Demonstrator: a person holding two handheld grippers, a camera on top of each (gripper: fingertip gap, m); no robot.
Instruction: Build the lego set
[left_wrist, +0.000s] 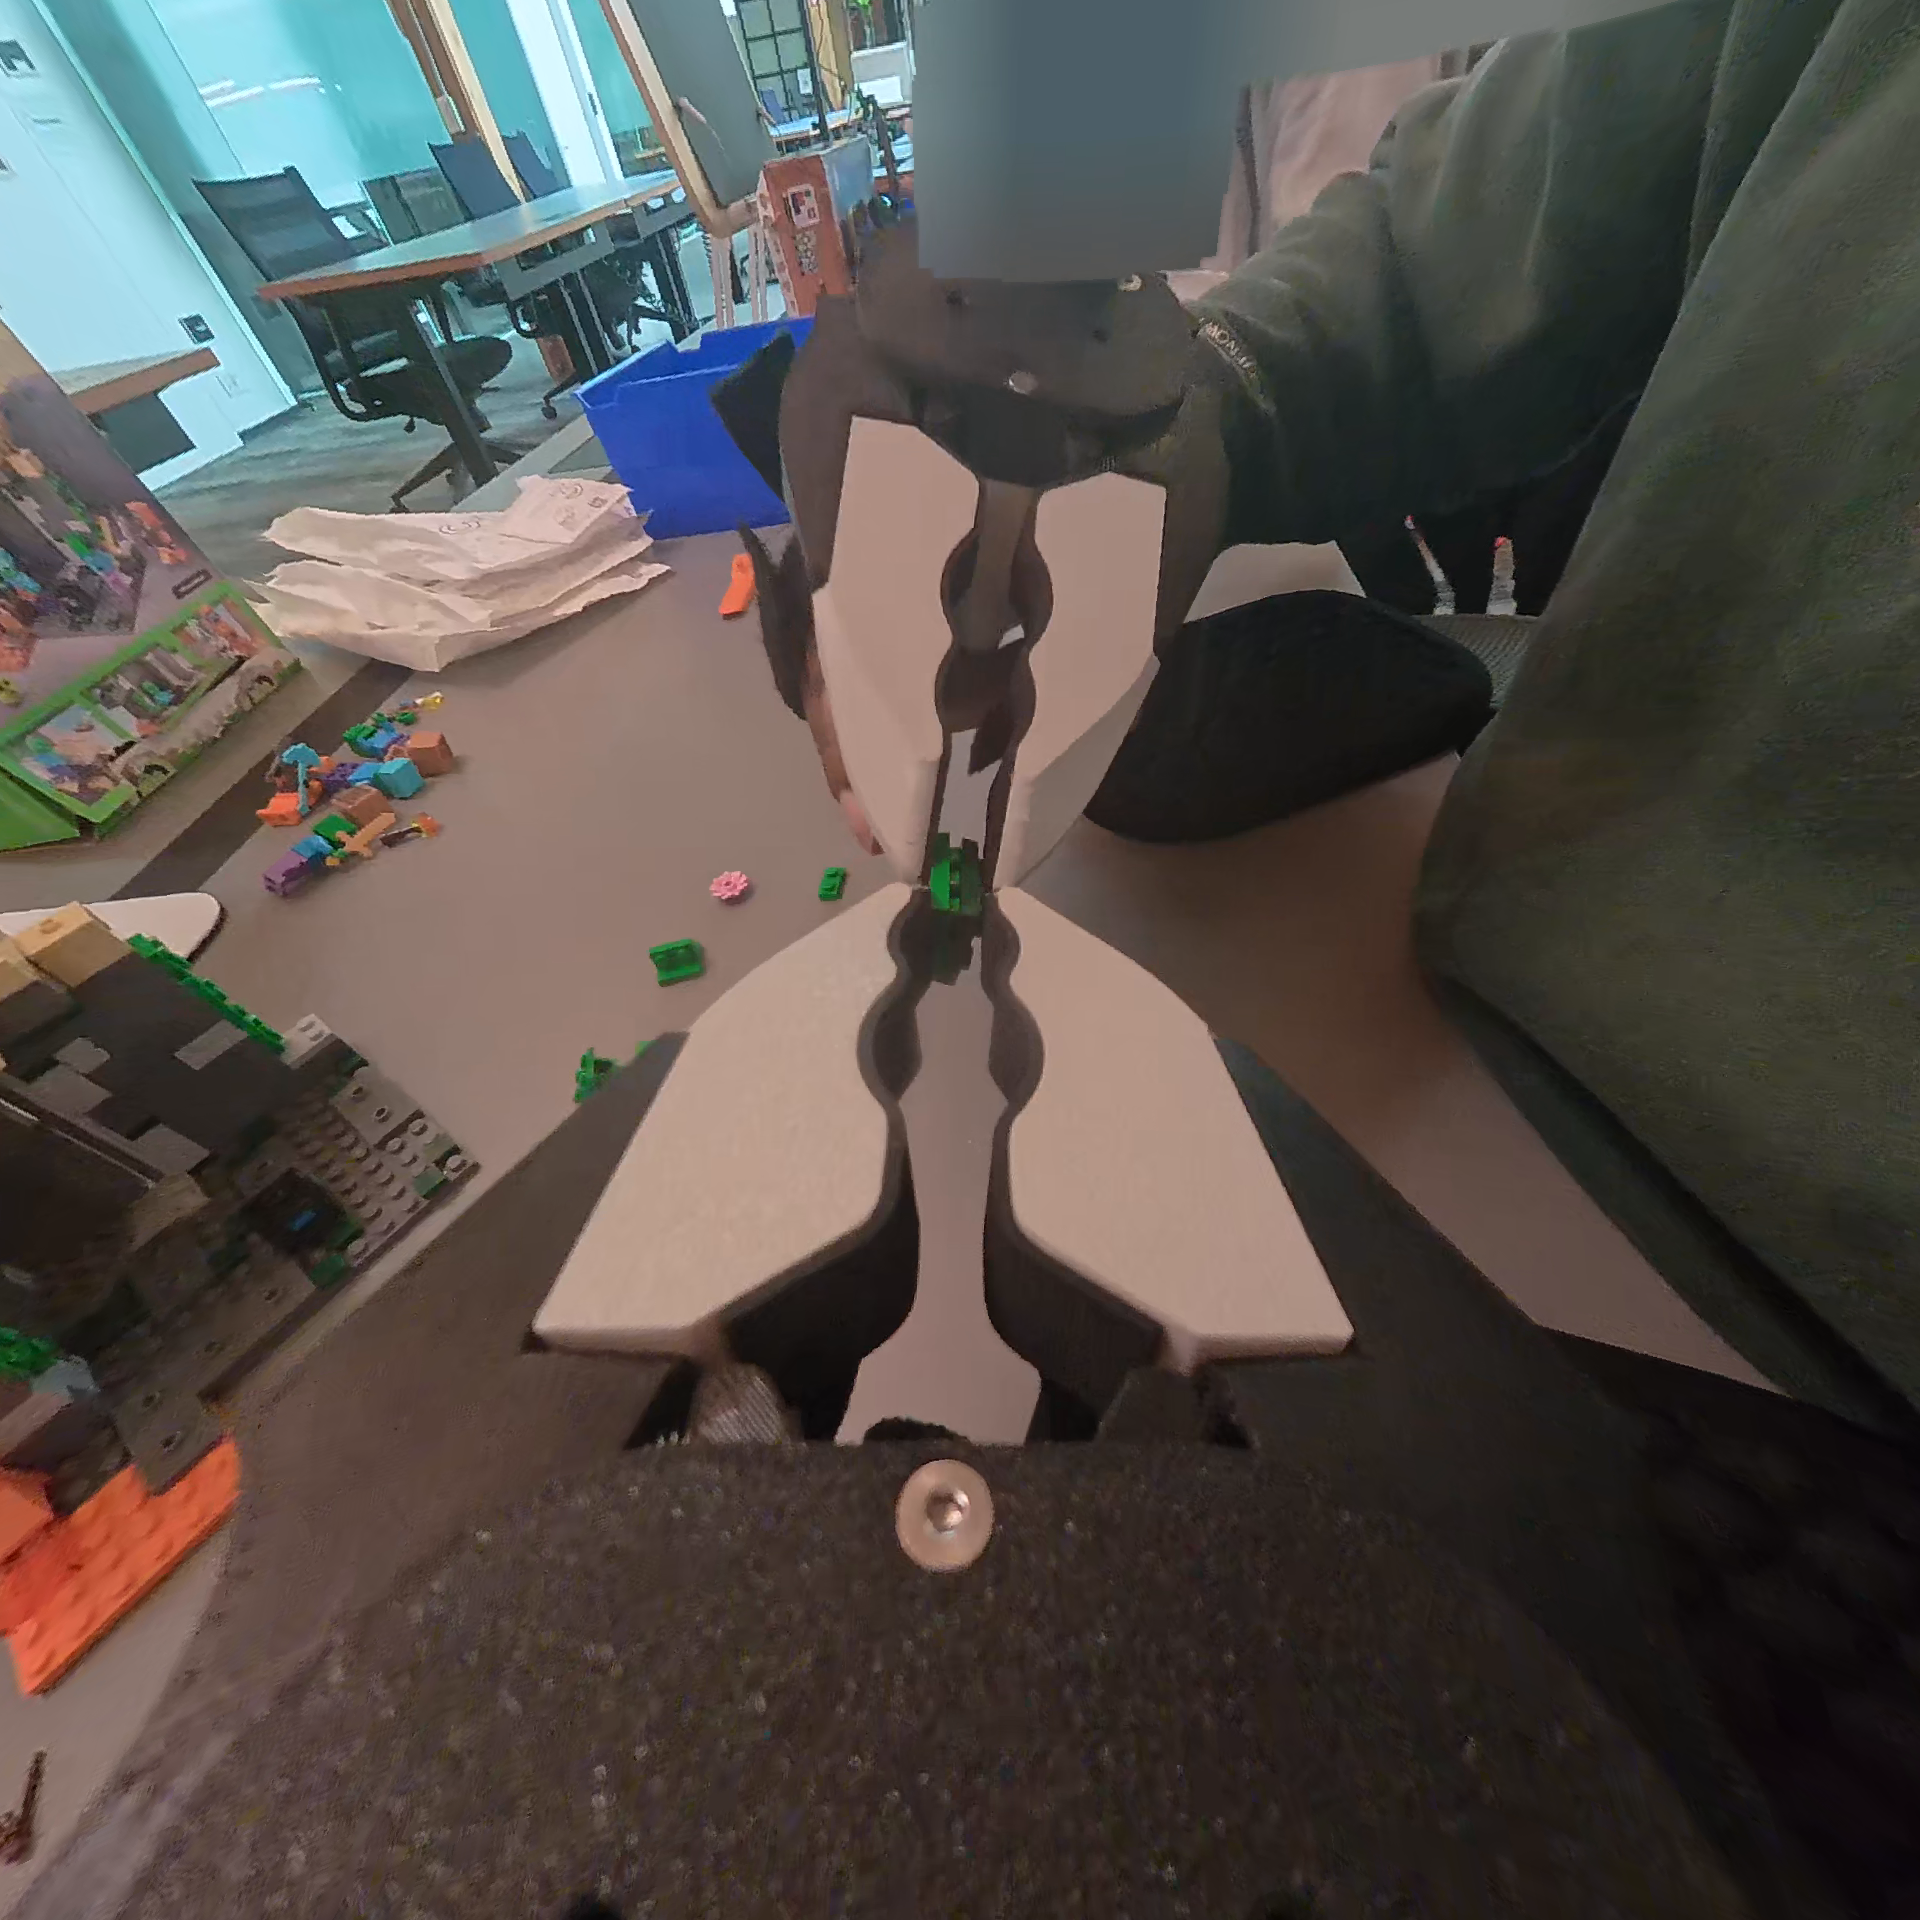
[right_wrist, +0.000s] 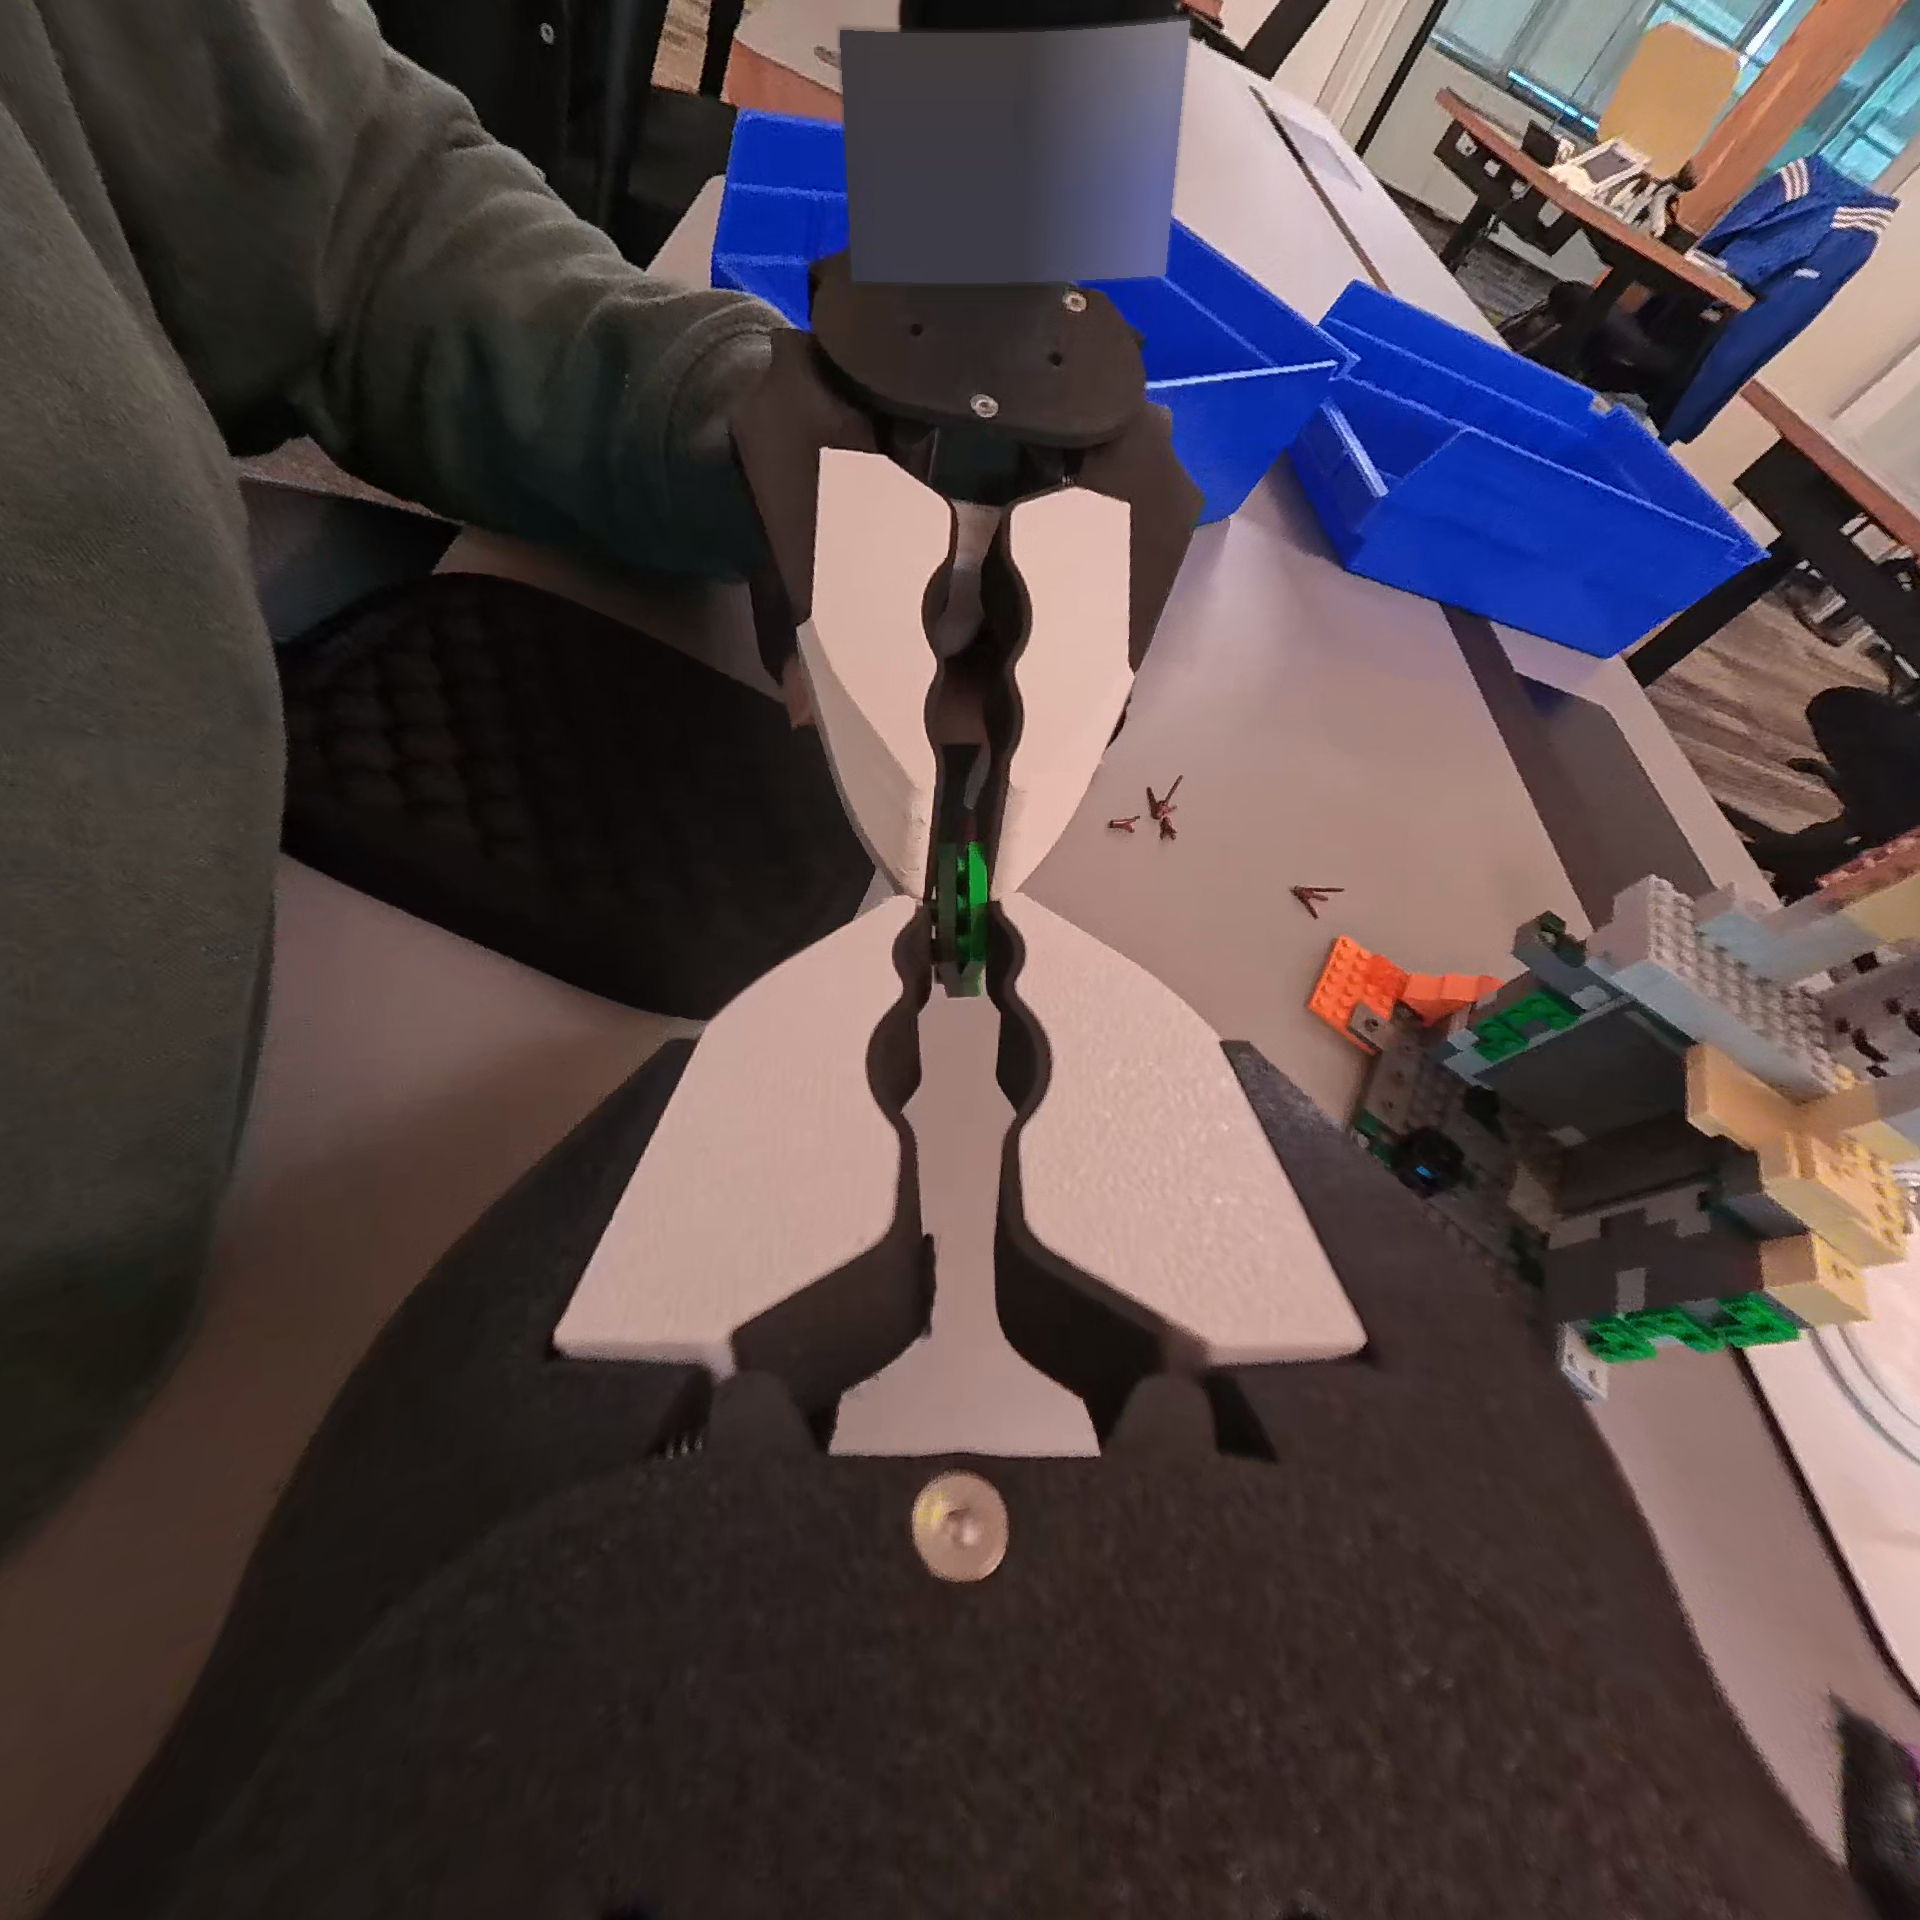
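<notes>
Left wrist view looks along the left gripper (left_wrist: 951, 914), whose white fingers are drawn narrow onto a small green lego piece (left_wrist: 954, 883) held up above the grey counter (left_wrist: 582, 748). Tip to tip with it comes the right gripper (left_wrist: 961, 868), pointing the opposite way and also closed narrow on that same green piece, so the two grippers meet at it in mid-air. The piece is small, bright green with darker parts; its exact form is too cramped between the fingertips to tell.

Far on the counter stands a blue bin (left_wrist: 675, 436); its inside is hidden from this side. In the right wrist view, two blue bins (right_wrist: 1507, 499) sit at the far right; no contents show in the parts of their interiors that can be seen.

At the near left in the left wrist view stands the partly built lego model (left_wrist: 208, 1122) of grey, tan and green bricks on an orange base. Further out lies a heap of loose coloured bricks (left_wrist: 353, 800), a few single green pieces (left_wrist: 675, 961) and a pink flower piece (left_wrist: 729, 885). Beyond them are crumpled white paper bags (left_wrist: 468, 571) and, at the left edge, the set's box (left_wrist: 114, 665).
</notes>
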